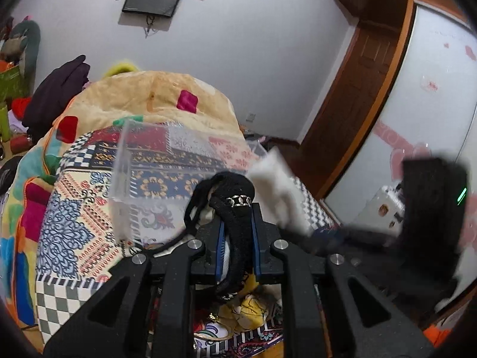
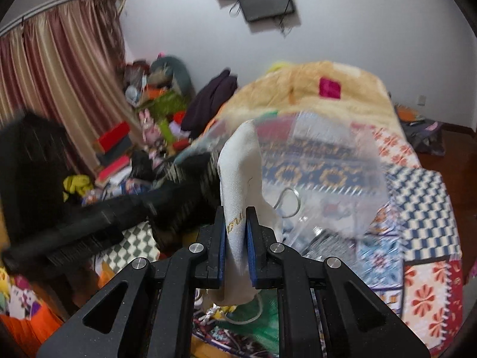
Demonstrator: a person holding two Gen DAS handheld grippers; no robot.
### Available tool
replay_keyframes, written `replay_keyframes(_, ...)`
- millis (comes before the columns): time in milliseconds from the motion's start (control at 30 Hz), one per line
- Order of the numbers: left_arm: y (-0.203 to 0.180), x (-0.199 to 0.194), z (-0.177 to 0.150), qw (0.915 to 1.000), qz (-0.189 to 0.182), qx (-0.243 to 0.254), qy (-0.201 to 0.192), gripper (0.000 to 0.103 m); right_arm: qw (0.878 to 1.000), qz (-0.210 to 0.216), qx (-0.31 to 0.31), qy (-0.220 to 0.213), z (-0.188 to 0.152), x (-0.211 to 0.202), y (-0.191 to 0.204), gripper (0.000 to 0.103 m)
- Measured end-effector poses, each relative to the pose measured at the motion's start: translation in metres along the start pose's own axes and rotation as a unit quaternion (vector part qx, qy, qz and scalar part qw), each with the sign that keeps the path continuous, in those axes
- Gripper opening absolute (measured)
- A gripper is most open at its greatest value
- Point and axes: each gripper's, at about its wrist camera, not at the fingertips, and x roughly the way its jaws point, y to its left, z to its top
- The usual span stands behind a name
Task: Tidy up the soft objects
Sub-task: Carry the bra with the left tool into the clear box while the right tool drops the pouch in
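Left wrist view, starting at the far left: a dark purple garment (image 1: 58, 89) is heaped beside the bed (image 1: 89, 197), whose patchwork cover runs across the middle of the frame. A clear plastic box (image 1: 125, 176) sits on that cover, its near corner standing just left of the left gripper (image 1: 237, 235). The blue-padded fingers (image 1: 220, 247) of that gripper are clamped on a black fabric piece (image 1: 235, 208) with a small metal chain trim; a black cord loops out from it to the left. Just to the right, a white cloth (image 1: 277, 188) shows blurred, with the right gripper's black body (image 1: 432, 208) blurred at the far right, in front of a white wardrobe door (image 1: 432, 89).

Right wrist view, again from the left: striped curtains (image 2: 59, 89) hang at the edge, and the left gripper's body (image 2: 89, 217) crosses the lower left as a dark blurred bar. Behind it lies a clutter of boxes and toys (image 2: 143, 119) on the floor. At centre the right gripper (image 2: 237, 247) has its fingers (image 2: 252, 250) closed on the white cloth (image 2: 241, 173), which stands up between them and also hangs below; gold lettering shows near the pinch point. The clear box (image 2: 328, 185) lies just right of the cloth, smeared by motion, over the patchwork bed (image 2: 423, 197). A dark monitor (image 2: 268, 3) hangs on the wall above.
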Motion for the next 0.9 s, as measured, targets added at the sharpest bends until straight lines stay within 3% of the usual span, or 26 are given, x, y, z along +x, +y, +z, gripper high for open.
replay_keyframes(200, 0.008, -0.029, 0.015, 0.9992, 0.010, -0.014, -0.037, 0.014, 1.000, 0.005, 0.008, 0.015, -0.002, 0.006, 0.002, 0.011)
replay_keyframes(467, 0.002, -0.046, 0.048, 0.9965, 0.034, 0.023, -0.073, 0.014, 0.999, -0.014, 0.003, -0.051, 0.025, -0.035, 0.000, 0.011)
replay_keyframes(700, -0.009, -0.025, 0.068, 0.9938, 0.053, 0.059, -0.078, 0.014, 0.994, -0.049, -0.013, -0.100, 0.063, -0.049, -0.005, 0.011)
replay_keyframes(900, -0.007, 0.014, 0.079, 0.9940, 0.066, 0.067, -0.057, 0.014, 0.991, -0.094, -0.033, -0.089, 0.086, -0.023, -0.012, 0.011)
